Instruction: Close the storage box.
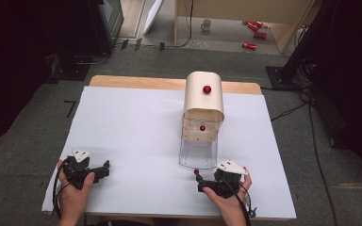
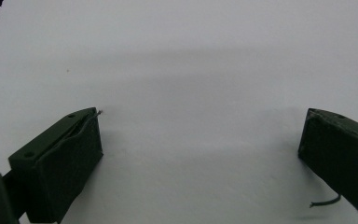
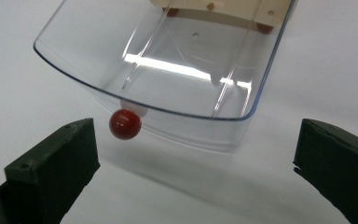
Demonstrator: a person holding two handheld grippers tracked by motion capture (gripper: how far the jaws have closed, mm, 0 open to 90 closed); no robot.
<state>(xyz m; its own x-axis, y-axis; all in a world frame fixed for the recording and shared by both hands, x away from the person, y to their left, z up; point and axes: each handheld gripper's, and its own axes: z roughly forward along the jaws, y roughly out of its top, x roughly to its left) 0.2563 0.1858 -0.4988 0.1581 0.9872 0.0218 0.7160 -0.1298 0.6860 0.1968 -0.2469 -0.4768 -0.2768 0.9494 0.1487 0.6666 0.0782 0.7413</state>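
A cream box (image 1: 203, 101) with a red knob (image 1: 207, 89) on its rounded top stands on the white sheet right of centre. A clear plastic drawer (image 1: 199, 151) (image 3: 168, 74) sticks out of its front toward me, with a small red knob (image 1: 196, 172) (image 3: 125, 124) on its front wall. My right gripper (image 1: 201, 182) (image 3: 196, 149) is open just in front of that drawer. The red knob hangs close to the left jaw, not touching it. My left gripper (image 1: 104, 168) (image 2: 200, 144) rests open at the near left, with bare sheet between its jaws.
The white sheet (image 1: 136, 136) covers a wooden table (image 1: 136, 81). A second red knob (image 1: 202, 128) sits on the box front above the drawer. Beyond the table, a mug (image 1: 206, 24) and red cans (image 1: 254, 33) lie on the floor, with cables at the right.
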